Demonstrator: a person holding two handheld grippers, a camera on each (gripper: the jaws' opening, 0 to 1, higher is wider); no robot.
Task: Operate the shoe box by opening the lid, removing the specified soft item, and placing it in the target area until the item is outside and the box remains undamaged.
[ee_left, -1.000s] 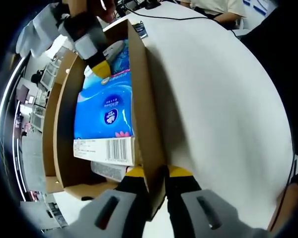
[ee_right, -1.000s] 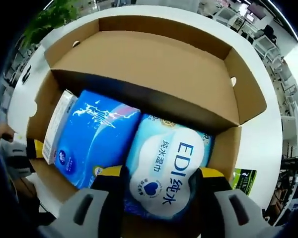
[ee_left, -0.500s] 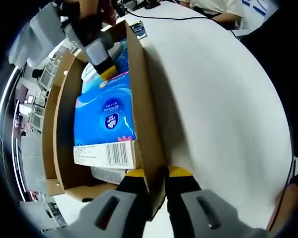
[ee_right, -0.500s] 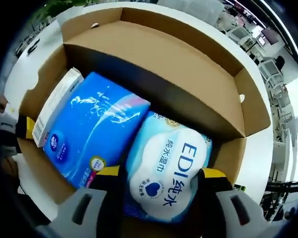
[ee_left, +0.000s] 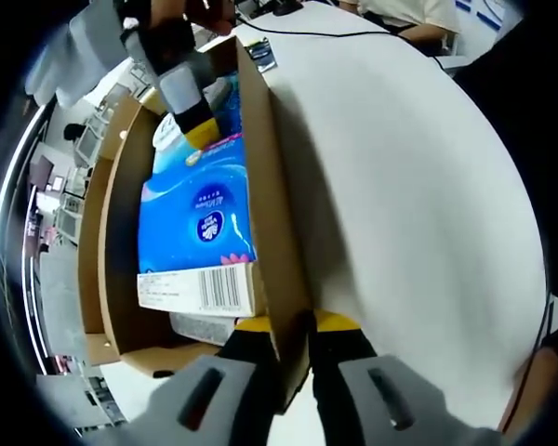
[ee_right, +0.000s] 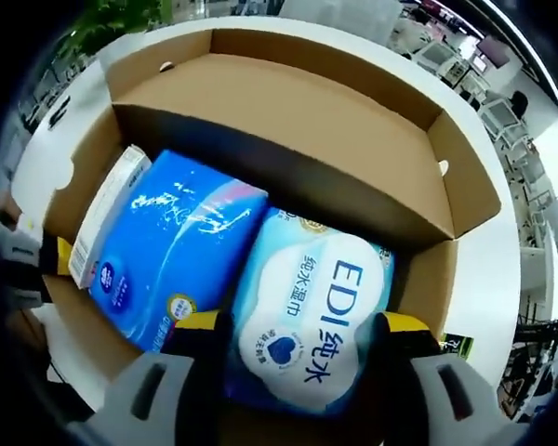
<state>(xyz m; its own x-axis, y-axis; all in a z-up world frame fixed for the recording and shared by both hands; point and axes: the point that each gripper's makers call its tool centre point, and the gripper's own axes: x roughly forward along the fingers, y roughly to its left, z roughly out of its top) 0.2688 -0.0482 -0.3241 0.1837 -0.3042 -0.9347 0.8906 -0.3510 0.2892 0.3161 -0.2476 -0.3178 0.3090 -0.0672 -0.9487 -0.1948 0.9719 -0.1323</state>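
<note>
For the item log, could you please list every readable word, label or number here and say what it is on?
"EDI 纯水" and "纯水湿巾": pale wipes pack between the right gripper jaws.
Blue pack: logo text too small.
White carton: barcode and print unreadable.

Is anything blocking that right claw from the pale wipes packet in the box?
Nothing visible does. The lid is folded back, and the right claw already straddles the wipes packet, a jaw on each side. The blue pack lies beside it, not over it.
</note>
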